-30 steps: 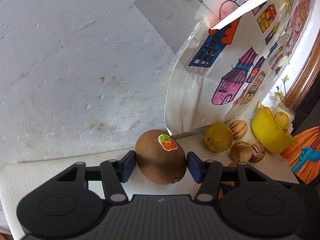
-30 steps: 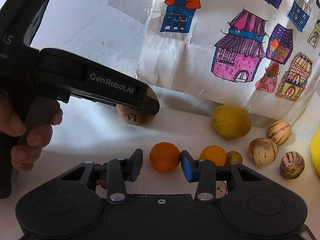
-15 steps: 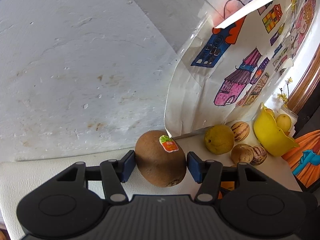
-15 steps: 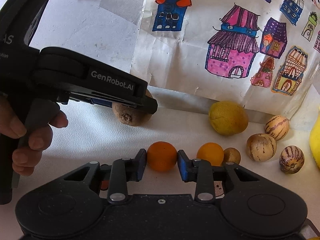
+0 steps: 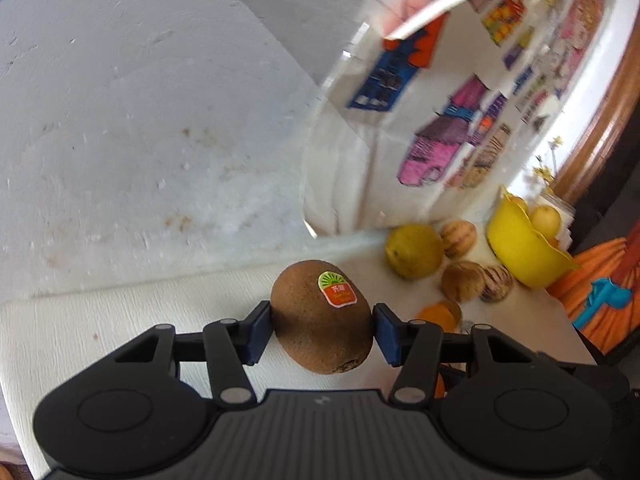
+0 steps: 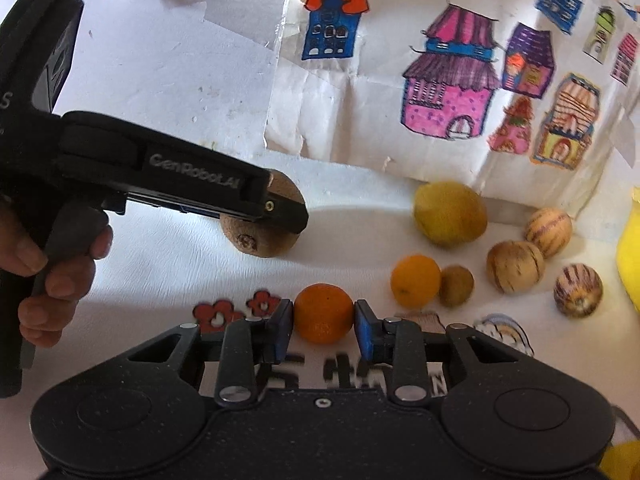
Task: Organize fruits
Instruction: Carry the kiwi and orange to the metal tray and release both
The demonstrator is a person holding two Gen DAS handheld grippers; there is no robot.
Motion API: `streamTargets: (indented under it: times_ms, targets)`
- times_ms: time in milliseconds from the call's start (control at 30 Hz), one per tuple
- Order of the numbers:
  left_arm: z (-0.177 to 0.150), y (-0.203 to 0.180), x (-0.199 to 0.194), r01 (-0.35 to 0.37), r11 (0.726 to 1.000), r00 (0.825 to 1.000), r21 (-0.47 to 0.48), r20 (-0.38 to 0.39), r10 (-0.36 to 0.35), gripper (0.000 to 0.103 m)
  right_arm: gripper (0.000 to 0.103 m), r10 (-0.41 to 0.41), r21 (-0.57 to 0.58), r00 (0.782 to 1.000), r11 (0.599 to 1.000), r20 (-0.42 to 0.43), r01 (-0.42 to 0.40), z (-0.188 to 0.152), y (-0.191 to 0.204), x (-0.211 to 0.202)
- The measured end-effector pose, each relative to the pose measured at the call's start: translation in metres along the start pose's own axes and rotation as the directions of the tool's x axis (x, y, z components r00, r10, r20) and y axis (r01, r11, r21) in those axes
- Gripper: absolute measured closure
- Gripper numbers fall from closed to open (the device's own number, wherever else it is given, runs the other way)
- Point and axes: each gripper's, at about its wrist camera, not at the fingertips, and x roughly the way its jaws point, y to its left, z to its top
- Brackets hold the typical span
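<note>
White cloth covers the table [image 6: 168, 264], drawings behind. Lower centre, the right gripper [image 6: 323, 326] pinches an orange [image 6: 323, 313]. The left gripper [image 5: 323, 326] is closing on a kiwi [image 5: 323, 316]; the yellow bowl [image 5: 520, 256] sits right.

Brown fuzzy kiwi [image 6: 256, 236] half hidden behind black left tongs [image 6: 280, 216], yellow plastic bowl [image 6: 630, 256] cut off at edge, black printed counter lettering [image 6: 344, 372] blurred.

A brown kiwi [image 5: 322, 322] bears a green-and-orange sticker [image 5: 337, 289]; the bowl [image 5: 520, 246] is yellow; one orange [image 6: 324, 313].
</note>
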Motion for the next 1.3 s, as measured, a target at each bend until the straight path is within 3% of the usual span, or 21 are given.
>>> streamTargets:
  times_ms: [300, 700, 1033, 1300]
  targets:
    - [-0.023, -0.037, -0.012, 0.099, 0.993, 0.991, 0.066, -0.092, -0.093, 0.045, 0.069, -0.051, 0.085, 0.998, 0.995, 0.038, 0.047, -0.035, -0.016, -0.053]
    - [-0.049, -0.121, -0.023, 0.203, 0.963, 0.975, 0.178, -0.124, -0.183, 0.045, 0.069, -0.244, 0.202, 0.968, 0.952, 0.058, 0.228, -0.109, -0.059, -0.143]
    - [-0.092, -0.201, -0.018, 0.29, 0.912, 0.949, 0.291, -0.21, -0.234, 0.045, 0.069, -0.381, 0.264, 0.924, 0.894, 0.021, 0.362, -0.155, -0.119, -0.162]
    - [-0.12, -0.238, -0.007, 0.3, 0.884, 0.945, 0.36, -0.237, -0.224, 0.045, 0.069, -0.397, 0.304, 0.918, 0.875, 0.005, 0.376, -0.17, -0.159, -0.152]
